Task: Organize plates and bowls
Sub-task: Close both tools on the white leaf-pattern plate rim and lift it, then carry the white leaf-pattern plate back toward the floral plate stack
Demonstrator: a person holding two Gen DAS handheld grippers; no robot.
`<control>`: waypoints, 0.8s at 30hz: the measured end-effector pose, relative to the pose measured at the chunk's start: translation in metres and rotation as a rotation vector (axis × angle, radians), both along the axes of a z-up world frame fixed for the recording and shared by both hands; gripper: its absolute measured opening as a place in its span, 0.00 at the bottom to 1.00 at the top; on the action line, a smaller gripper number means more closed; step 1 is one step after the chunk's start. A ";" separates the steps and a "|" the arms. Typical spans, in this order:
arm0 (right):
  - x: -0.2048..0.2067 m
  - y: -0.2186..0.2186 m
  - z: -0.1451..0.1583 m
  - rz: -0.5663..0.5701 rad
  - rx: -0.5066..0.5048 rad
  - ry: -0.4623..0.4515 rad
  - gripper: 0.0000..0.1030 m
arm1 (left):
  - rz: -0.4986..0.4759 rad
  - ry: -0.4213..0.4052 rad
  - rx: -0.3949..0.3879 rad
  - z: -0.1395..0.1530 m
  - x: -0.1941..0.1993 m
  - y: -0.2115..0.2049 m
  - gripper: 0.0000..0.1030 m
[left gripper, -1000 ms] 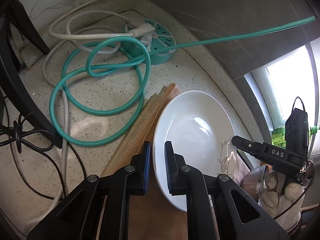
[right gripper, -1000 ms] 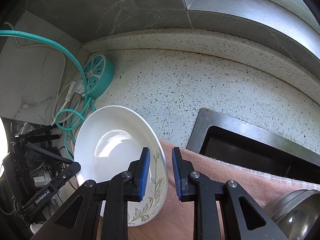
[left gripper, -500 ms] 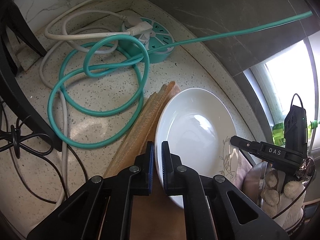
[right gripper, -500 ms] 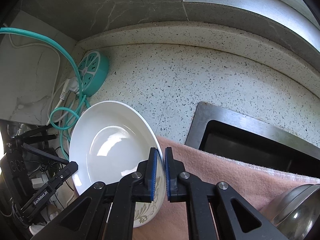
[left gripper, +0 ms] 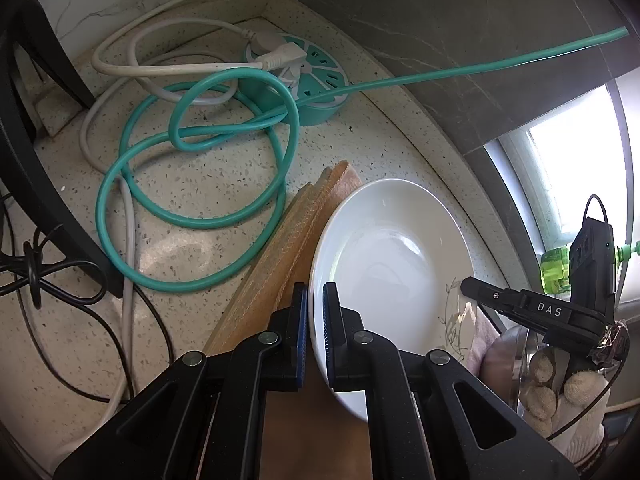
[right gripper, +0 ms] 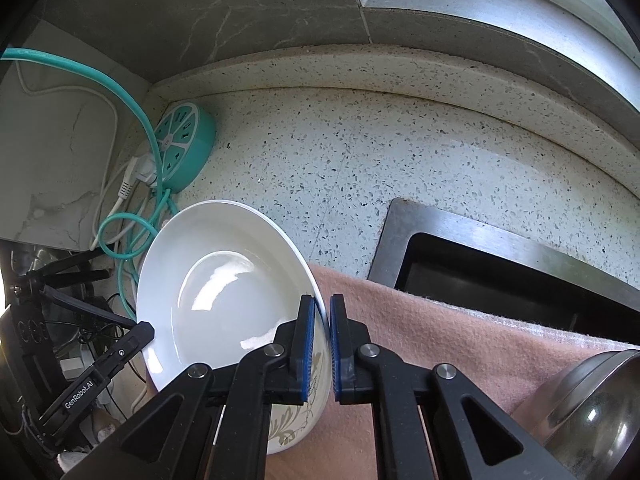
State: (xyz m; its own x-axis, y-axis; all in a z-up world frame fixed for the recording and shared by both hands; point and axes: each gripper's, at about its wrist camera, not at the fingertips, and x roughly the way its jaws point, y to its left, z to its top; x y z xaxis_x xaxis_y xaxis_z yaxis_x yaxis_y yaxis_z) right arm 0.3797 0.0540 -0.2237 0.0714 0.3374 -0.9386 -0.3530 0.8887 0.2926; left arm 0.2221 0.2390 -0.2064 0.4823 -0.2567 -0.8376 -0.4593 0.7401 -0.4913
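Both claws have closed: the left claw (left gripper: pixel 316 332) and right claw (right gripper: pixel 321 344) now pinch opposite rims of the white plate (right gripper: pixel 224 296), previously ungripped.

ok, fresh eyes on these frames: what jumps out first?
A white bowl gripped at opposite sides of its rim by the left hand-held gripper and right hand-held gripper, over a pink towel. Behind it, a looping teal cable runs to a round teal power strip in the counter corner.
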 end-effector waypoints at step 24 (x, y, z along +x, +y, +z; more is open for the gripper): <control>-0.019 -0.007 0.020 -0.020 0.014 0.005 0.07 | -0.006 -0.030 -0.017 0.014 -0.020 0.002 0.06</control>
